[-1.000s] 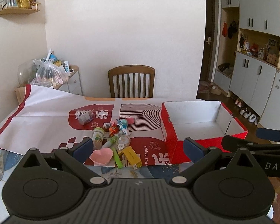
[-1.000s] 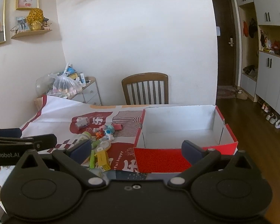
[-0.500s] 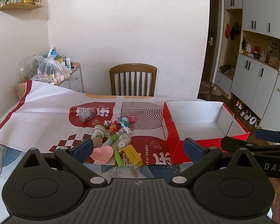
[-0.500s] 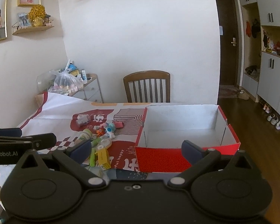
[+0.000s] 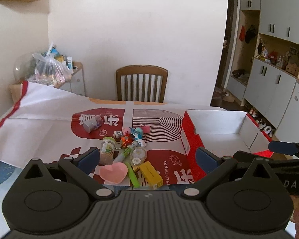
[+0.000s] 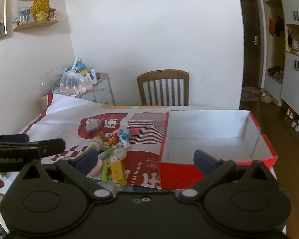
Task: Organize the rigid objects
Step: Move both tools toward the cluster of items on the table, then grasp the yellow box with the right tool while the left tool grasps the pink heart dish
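A heap of small items lies mid-table: a pink heart dish, a yellow box, a green marker, a glass jar, a clear round case, little toy figures and a tipped grey cup. To their right stands an empty red box with a white inside. My left gripper hovers open above the near edge of the heap, holding nothing. My right gripper is open too, over the red box's front wall. The same heap shows at its left.
A red-and-white printed sheet covers the table. A wooden chair stands behind it, against the wall. A side cabinet with a plastic bag sits at the back left. Grey cupboards and a doorway lie to the right.
Both grippers have risen and tilted slightly, so the table and box sit lower in view. Nothing on the table has moved, and both grippers stay open.
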`<state>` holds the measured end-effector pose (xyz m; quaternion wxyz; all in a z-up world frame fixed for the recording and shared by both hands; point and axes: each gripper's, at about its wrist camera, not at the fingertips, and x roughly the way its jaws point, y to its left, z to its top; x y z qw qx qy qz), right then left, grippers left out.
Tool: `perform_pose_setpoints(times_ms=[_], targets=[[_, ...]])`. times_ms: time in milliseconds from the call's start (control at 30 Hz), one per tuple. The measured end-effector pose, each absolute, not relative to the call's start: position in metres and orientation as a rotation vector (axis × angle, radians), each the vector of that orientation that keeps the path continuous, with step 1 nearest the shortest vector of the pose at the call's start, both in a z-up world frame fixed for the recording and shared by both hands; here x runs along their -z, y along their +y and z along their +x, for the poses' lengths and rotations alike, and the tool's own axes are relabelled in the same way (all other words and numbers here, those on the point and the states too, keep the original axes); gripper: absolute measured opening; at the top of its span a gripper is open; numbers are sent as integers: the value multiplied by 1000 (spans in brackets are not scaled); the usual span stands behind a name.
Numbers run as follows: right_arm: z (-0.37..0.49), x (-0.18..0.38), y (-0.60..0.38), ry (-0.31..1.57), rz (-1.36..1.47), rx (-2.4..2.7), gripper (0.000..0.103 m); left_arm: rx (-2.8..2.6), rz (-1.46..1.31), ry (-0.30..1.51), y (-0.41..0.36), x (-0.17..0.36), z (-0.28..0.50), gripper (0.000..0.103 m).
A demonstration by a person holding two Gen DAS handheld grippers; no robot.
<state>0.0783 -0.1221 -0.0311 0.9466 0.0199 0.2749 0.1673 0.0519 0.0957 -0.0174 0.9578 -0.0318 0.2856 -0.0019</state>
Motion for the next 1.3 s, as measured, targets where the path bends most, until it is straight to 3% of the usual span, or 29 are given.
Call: perform_pose_setpoints(times_ms=[400, 867, 1300], targets=[[125, 60, -69, 640, -49, -376, 102, 3, -37, 657, 169, 85, 117, 103], [169, 128, -24, 804, -226, -389, 82, 73, 48, 751, 180, 173, 158, 103], [184, 163, 8, 871, -338, -441, 67, 116, 97, 743, 182, 200, 173, 102]])
